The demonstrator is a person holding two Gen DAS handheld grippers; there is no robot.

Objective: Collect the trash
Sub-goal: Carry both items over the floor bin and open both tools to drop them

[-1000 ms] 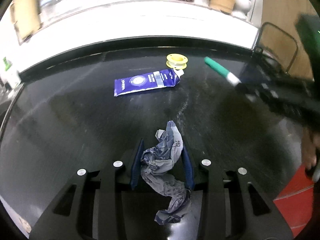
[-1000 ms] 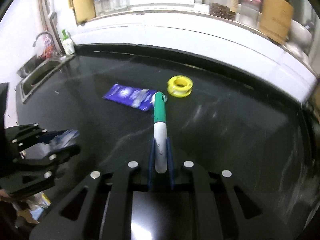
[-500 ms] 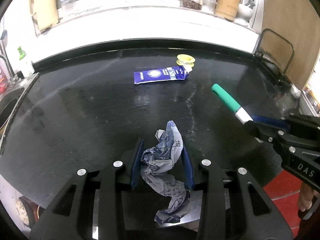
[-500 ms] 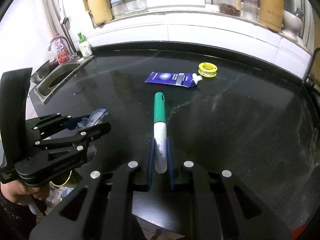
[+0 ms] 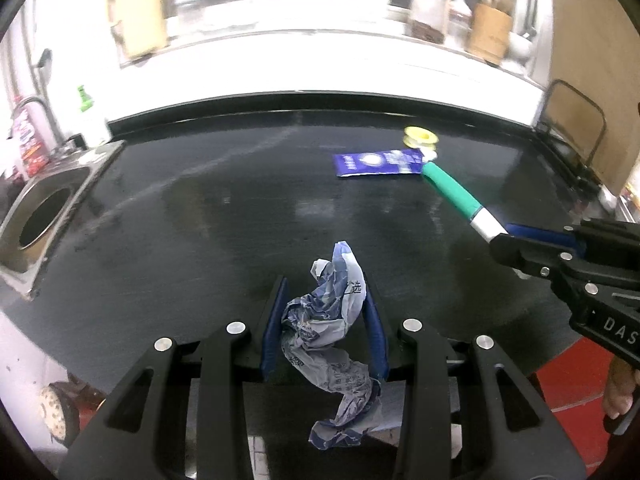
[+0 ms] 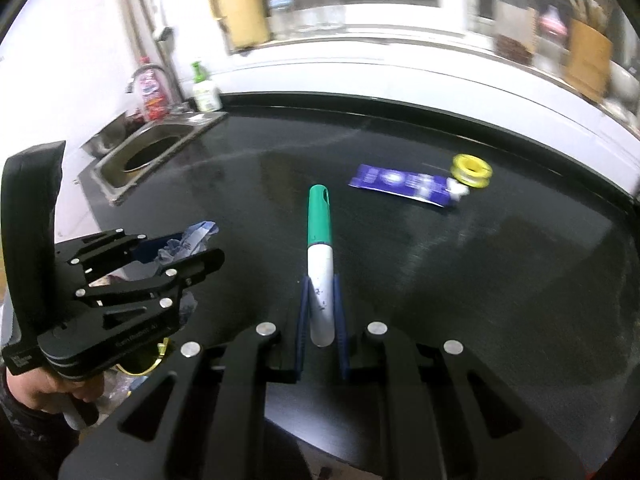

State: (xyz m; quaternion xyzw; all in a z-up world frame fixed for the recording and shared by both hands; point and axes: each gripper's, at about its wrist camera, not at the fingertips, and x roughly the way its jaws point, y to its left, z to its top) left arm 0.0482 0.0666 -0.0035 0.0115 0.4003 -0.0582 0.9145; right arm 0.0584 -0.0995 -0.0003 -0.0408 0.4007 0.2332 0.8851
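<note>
The left gripper (image 5: 324,312) pinches a crumpled wrapper (image 5: 326,320) loosely and the right gripper (image 6: 320,300) clamps only the tail of a marker (image 6: 320,256), so either may slip free.

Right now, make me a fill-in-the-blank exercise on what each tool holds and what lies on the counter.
1. The left tool is shut on a crumpled blue-and-white ____.
2. The right tool grips a white marker with a ____ cap.
3. The flat blue tube lies beside a ____ tape spool on the black countertop.

Missing: wrapper; green; yellow
</note>
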